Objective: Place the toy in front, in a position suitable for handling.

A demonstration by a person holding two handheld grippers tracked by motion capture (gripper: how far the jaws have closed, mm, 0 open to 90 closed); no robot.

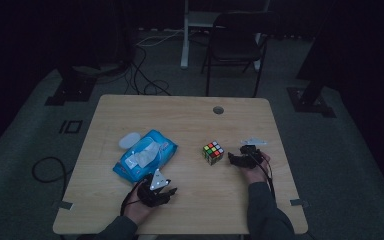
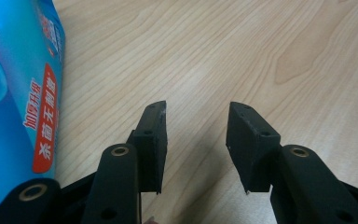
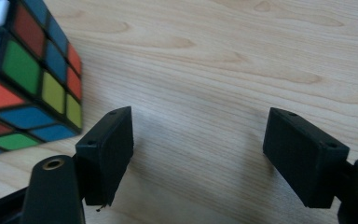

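On the wooden worktop [image 1: 190, 120] a blue pack of wipes [image 1: 145, 155] lies left of the middle, turned at a slant, with a small white lid [image 1: 129, 139] just beyond its far left corner. The left tongs [image 1: 167, 191] rest close to the near edge, just beside the pack's near right corner; in the left gripper view the left tongs [image 2: 196, 140] stand partly open with bare wood between the jaws and nothing held, while the pack [image 2: 14, 107] fills the space beyond the left jaw, its long edge close to that jaw but apart from it. A colour cube [image 1: 213, 152] sits right of the middle, square on the wood. The right tongs [image 1: 232, 160] lie just to its right, pointing toward it, held by a hand [image 1: 255, 167] near the right edge. In the right gripper view the right tongs [image 3: 198, 154] are spread wide and hold nothing, and the cube [image 3: 25, 74] stands ahead and outside the left jaw, its near corner close to that jaw without touching. Open wood runs between pack and cube and across the whole far half, where a round hole [image 1: 218, 110] sits near the far edge.
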